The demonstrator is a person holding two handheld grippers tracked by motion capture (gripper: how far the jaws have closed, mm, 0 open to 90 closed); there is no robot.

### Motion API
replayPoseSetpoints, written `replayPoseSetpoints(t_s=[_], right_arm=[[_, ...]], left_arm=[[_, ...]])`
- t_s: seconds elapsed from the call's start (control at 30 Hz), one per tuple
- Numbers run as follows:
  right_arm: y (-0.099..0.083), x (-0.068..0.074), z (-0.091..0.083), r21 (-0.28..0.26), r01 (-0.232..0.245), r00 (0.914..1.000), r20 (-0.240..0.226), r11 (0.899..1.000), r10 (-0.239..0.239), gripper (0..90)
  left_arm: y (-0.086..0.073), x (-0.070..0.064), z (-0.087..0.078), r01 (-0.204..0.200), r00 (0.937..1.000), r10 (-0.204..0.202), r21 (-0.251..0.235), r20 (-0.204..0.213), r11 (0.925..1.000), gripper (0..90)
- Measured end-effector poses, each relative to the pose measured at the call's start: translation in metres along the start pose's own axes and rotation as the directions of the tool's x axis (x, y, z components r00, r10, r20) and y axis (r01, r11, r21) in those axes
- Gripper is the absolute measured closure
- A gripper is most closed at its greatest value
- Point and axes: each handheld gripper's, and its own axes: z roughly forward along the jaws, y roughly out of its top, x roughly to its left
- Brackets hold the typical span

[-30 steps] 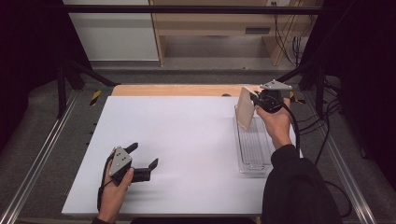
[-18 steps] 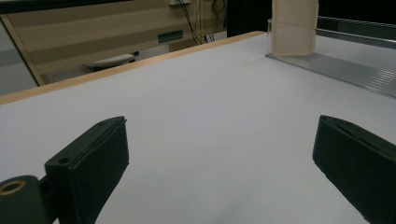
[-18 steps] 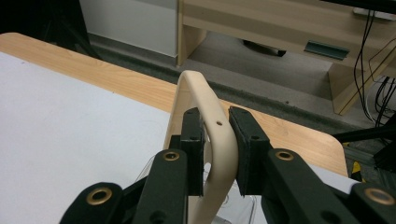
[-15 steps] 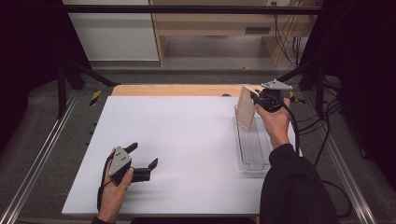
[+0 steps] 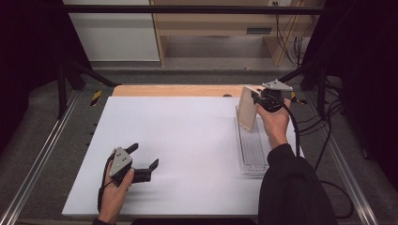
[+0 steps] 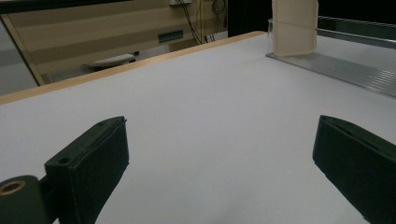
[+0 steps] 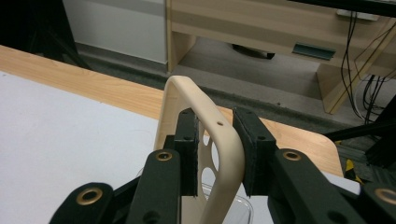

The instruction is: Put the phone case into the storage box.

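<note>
At the lower left of the high view, the left gripper (image 5: 141, 161) rests on the white desk (image 5: 187, 140), jaws spread wide and empty. At the upper right, the right gripper (image 5: 257, 99) pinches a cream plate (image 5: 247, 108) upright over the clear rack (image 5: 253, 145). Best lower it straight into a slot before letting go.

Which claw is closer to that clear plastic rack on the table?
Right. The right claw holds a beige plate upright over the clear rack's far end; the left claw rests open, far across the table.
</note>
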Motion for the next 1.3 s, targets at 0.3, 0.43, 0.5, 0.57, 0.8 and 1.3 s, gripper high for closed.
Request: replayPoseSetpoints(t_s=[0.3, 0.43, 0.5, 0.57, 0.8, 1.3], right_arm=[[-0.001, 0.0, 0.003, -0.011, -0.009, 0.9999, 0.013, 1.0, 0.009, 70.1], [-0.001, 0.0, 0.004, -0.016, -0.01, 0.9998, 0.018, 1.0, 0.011, 69.1], [-0.002, 0.0, 0.005, -0.017, -0.009, 0.9998, 0.02, 1.0, 0.009, 69.0], [-0.002, 0.0, 0.006, -0.021, -0.007, 0.9997, 0.023, 1.0, 0.008, 68.6], [-0.002, 0.0, 0.009, -0.028, -0.021, 0.9992, 0.033, 0.999, 0.022, 65.9], [-0.004, 0.0, 0.014, -0.027, -0.053, 0.9976, 0.043, 0.998, 0.054, 60.6]], left_arm=[[0.0, 0.0, 0.0, -0.002, 1.0, 0.003, -0.004, 0.005, 1.0, 2.9], [0.0, 0.0, 0.0, -0.001, 1.0, 0.001, -0.004, 0.005, 1.0, 2.9], [0.0, 0.0, 0.0, -0.001, 1.0, 0.001, -0.004, 0.005, 1.0, 2.9], [0.0, 0.0, 0.0, -0.001, 1.0, 0.001, -0.004, 0.004, 1.0, 2.9], [0.0, 0.0, 0.0, 0.002, 1.0, -0.002, -0.004, 0.003, 1.0, 2.9], [-0.001, 0.0, 0.001, 0.002, 1.0, -0.002, -0.002, 0.004, 1.0, 2.9]])
